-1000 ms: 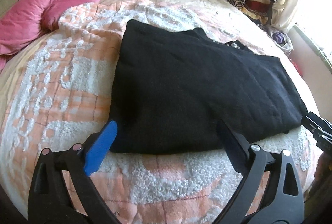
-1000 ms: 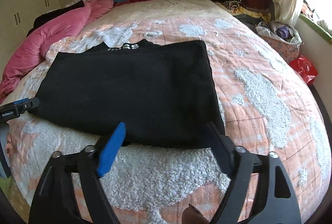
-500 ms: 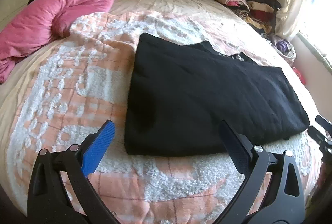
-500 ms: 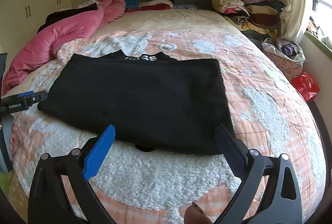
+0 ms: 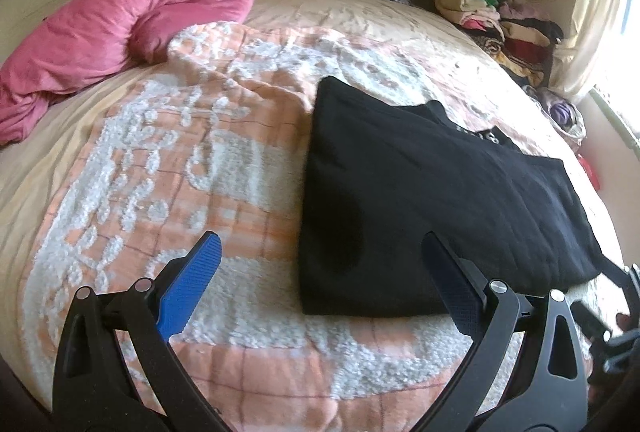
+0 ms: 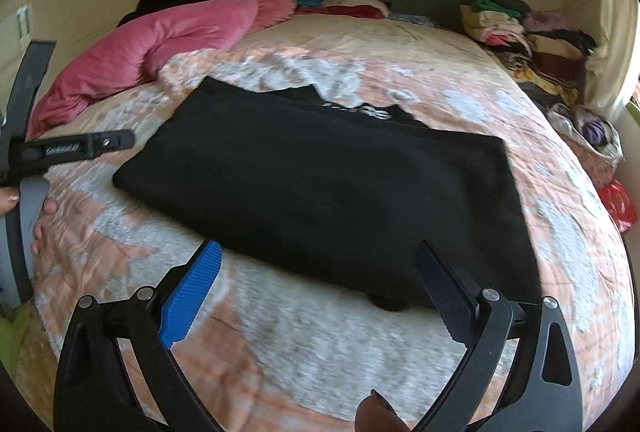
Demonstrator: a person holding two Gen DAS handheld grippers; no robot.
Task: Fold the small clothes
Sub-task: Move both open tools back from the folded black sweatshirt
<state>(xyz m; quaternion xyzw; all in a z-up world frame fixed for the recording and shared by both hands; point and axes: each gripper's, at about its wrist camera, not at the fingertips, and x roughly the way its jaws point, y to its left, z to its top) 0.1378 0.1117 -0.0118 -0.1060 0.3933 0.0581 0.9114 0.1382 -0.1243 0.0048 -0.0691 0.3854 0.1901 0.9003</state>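
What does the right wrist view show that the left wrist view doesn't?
Only the right wrist view shows fingers of the hand holding the left tongs, and white lettering at the black garment's far edge. Only the left wrist view shows the right tongs, at its right edge. Both share the folded black garment lying free on the blanket, and open tongs.

A pink comforter [image 5: 120,20] lies bunched at ten o'clock on the peach-and-white bedspread [image 5: 192,160], with stacked folded clothes [image 5: 496,24] at two o'clock.
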